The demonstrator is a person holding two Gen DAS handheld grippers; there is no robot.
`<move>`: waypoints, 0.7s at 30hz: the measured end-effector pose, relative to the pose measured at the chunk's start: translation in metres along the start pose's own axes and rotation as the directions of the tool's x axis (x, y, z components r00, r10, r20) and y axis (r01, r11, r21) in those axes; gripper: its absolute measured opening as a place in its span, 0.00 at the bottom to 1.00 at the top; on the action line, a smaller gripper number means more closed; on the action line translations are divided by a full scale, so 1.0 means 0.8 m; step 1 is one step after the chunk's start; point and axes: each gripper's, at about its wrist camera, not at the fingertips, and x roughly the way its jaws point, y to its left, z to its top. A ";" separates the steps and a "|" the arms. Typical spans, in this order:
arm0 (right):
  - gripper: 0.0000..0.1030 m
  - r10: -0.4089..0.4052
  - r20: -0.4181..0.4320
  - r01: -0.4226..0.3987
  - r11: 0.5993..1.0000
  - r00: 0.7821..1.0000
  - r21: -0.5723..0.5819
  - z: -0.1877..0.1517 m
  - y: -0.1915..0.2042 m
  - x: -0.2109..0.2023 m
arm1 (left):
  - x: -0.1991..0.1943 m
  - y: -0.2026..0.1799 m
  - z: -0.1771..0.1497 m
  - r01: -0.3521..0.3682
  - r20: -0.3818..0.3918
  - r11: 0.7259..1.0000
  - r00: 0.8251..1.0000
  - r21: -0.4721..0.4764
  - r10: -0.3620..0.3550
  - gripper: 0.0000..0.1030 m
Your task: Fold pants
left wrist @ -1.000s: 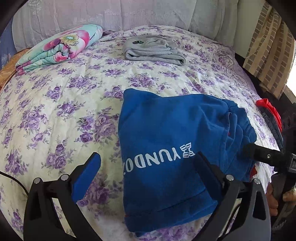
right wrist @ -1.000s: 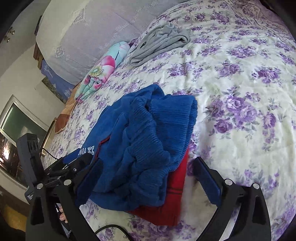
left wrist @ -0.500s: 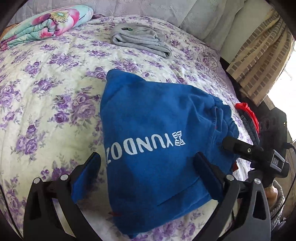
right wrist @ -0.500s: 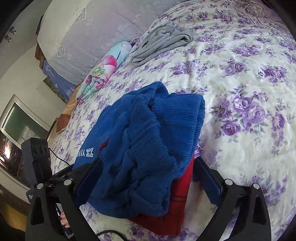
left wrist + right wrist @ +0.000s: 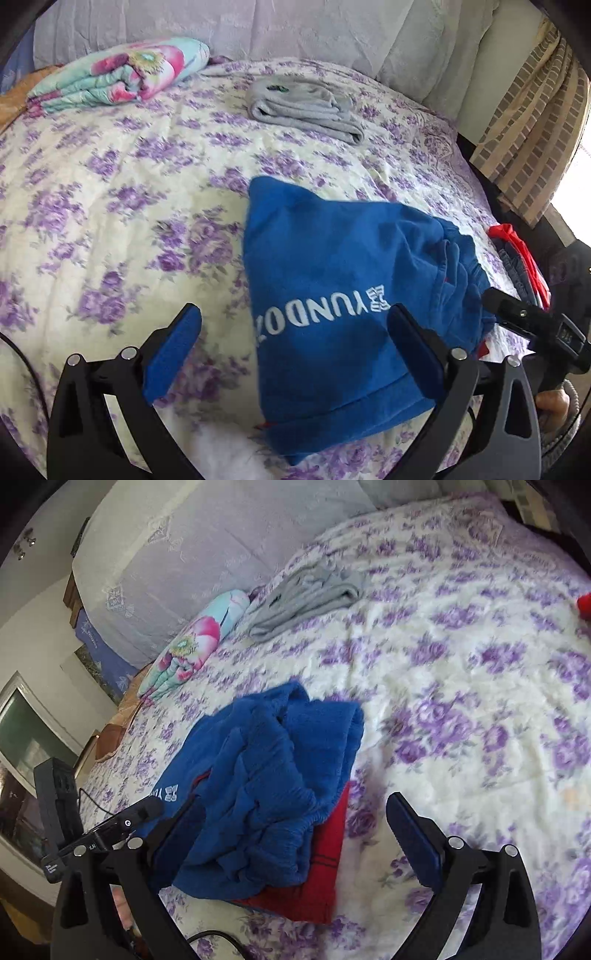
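Observation:
The blue pants (image 5: pixel 343 295) with white lettering lie folded on the floral bedspread; their bunched waistband (image 5: pixel 280 775) faces the right wrist camera, with a red part (image 5: pixel 325 878) under it. My left gripper (image 5: pixel 295 350) is open and empty, hovering over the hem end of the pants. My right gripper (image 5: pixel 291 834) is open and empty, just above the waistband end. The right gripper also shows in the left wrist view (image 5: pixel 532 325), and the left gripper shows at the left of the right wrist view (image 5: pixel 110 830).
Folded grey pants (image 5: pixel 306 107) lie at the back of the bed, also in the right wrist view (image 5: pixel 303 598). A rolled floral blanket (image 5: pixel 118 77) sits back left. Red and dark clothes (image 5: pixel 517 258) lie at the right bed edge. A curtain (image 5: pixel 528 122) hangs right.
Both grippers have drawn back and up a little from the pants, so the views show more of the bed. The pants lie still. Both jaws stay open.

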 end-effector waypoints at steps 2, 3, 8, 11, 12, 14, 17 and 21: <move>0.96 -0.025 0.094 0.032 0.997 0.995 -0.064 0.009 0.018 -0.020 | -0.003 0.004 0.008 -0.038 0.011 0.999 0.999 -0.003 0.038 0.96; 0.96 -0.021 0.132 0.035 0.994 0.991 -0.103 0.014 0.029 -0.028 | -0.001 0.006 0.011 -0.047 0.008 0.999 0.999 -0.002 0.047 0.96; 0.96 0.016 0.074 0.004 0.964 0.997 -0.264 0.012 0.079 -0.003 | 0.021 0.020 0.004 -0.004 0.001 1.000 1.000 -0.019 0.004 0.96; 0.96 -0.097 0.005 0.094 0.955 0.995 -0.281 -0.013 0.071 0.034 | 0.027 0.035 0.005 0.065 -0.026 0.994 0.997 -0.086 -0.067 0.96; 0.96 -0.116 0.045 0.124 0.949 0.992 -0.289 -0.019 0.072 0.026 | 0.025 0.034 0.006 0.058 -0.026 0.994 0.998 -0.088 -0.060 0.96; 0.96 -0.056 0.118 0.089 0.950 0.991 -0.298 -0.024 0.081 -0.005 | 0.010 0.020 0.010 -0.016 0.009 0.998 1.000 -0.057 0.016 0.96; 0.96 0.014 0.255 0.068 0.948 0.967 -0.311 -0.020 0.095 -0.055 | -0.013 -0.014 0.023 -0.067 0.074 0.998 0.995 0.019 0.066 0.95; 0.96 0.064 0.361 0.025 0.971 0.930 -0.238 -0.012 0.085 -0.102 | -0.022 -0.055 0.042 -0.133 0.106 0.990 0.986 0.057 0.126 0.95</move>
